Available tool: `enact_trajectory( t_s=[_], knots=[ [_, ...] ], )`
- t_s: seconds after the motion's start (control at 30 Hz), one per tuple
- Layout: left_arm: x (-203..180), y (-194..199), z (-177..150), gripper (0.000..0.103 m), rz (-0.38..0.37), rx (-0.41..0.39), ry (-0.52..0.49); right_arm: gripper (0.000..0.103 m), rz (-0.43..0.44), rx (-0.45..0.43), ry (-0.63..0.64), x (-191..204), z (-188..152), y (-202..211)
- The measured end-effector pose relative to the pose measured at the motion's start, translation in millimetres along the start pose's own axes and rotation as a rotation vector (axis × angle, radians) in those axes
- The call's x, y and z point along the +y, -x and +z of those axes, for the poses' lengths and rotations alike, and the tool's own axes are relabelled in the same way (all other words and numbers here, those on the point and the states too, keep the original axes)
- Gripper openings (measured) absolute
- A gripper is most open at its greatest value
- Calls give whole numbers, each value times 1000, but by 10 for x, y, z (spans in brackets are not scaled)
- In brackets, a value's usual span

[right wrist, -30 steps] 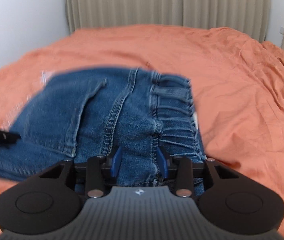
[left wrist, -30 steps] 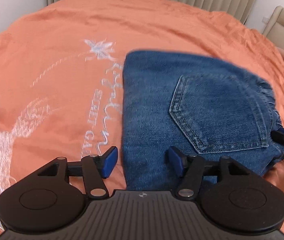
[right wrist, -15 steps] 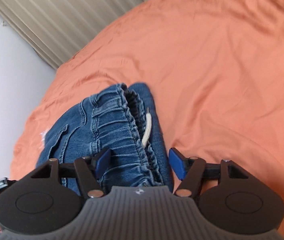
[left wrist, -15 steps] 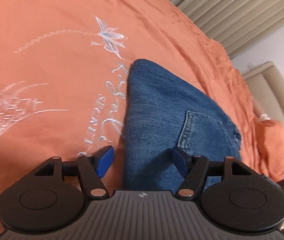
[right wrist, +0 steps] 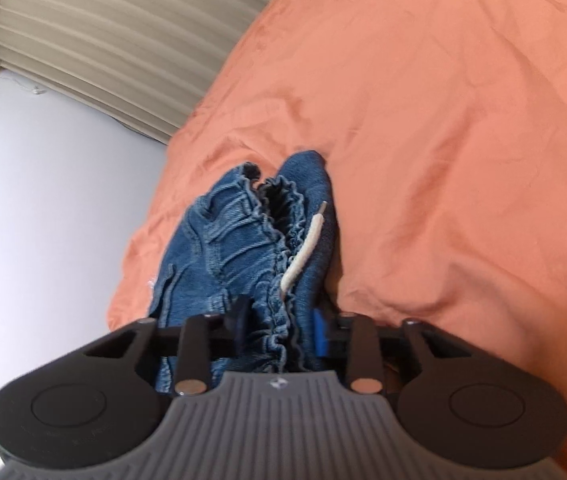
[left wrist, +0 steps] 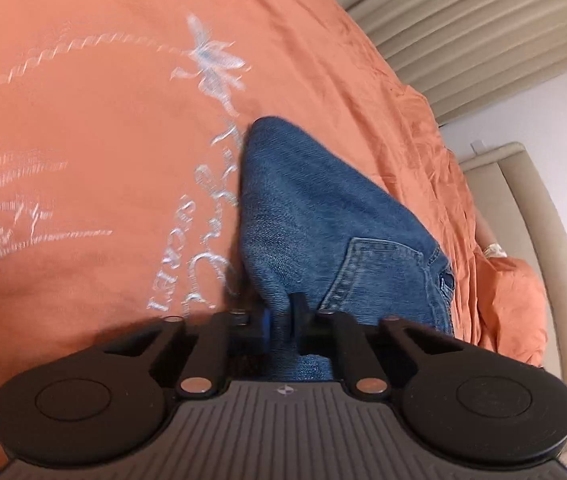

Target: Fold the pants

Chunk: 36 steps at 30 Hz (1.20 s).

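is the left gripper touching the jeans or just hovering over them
Touching. In the left wrist view the left gripper has just closed its jaws, and both pads pinch a fold of the jeans with no gap visible on either side.

An orange bedspread [left wrist: 95, 152] is covering the bed, pale embroidery [left wrist: 211, 60] lying across it. Beige pleated curtains [right wrist: 95, 36] are hanging beyond its far edge, beside a plain white wall [right wrist: 43, 208]. A beige padded headboard [left wrist: 539, 216] is running along one side. Soft, even light is filling the room.
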State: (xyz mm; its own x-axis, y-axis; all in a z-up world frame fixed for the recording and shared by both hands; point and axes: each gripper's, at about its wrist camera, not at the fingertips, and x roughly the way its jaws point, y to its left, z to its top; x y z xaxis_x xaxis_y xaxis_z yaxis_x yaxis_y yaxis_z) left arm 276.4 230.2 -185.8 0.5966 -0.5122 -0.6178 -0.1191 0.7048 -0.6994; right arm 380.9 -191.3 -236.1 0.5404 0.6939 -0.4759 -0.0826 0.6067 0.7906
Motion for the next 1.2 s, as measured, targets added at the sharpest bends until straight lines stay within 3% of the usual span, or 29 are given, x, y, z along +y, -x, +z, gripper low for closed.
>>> enact_trajectory(
  t_s=[0.2,0.4,0.63,0.77,0.9,1.2],
  knots=[
    [-528,293,85,6,75,-31,-176,18,14,-53,35,275,-39,180],
    [-869,1018,315,6,136,-49,-294,17,66,-48,109,846,-180,320],
    [-1031,2061,463,6,293,-54,-402,17,191,-22,98,1546,-585,109],
    [-928,2438,566,6,373,-66,-417,17,242,3,106,1939,-906,-135],
    [-629,2382,568,6,407,-62,-404,17,233,8,122,2179,-1186,-374],
    [342,1796,442,6,279,-69,-293,17,83,22,205,2046,-1398,-652]
  ],
)
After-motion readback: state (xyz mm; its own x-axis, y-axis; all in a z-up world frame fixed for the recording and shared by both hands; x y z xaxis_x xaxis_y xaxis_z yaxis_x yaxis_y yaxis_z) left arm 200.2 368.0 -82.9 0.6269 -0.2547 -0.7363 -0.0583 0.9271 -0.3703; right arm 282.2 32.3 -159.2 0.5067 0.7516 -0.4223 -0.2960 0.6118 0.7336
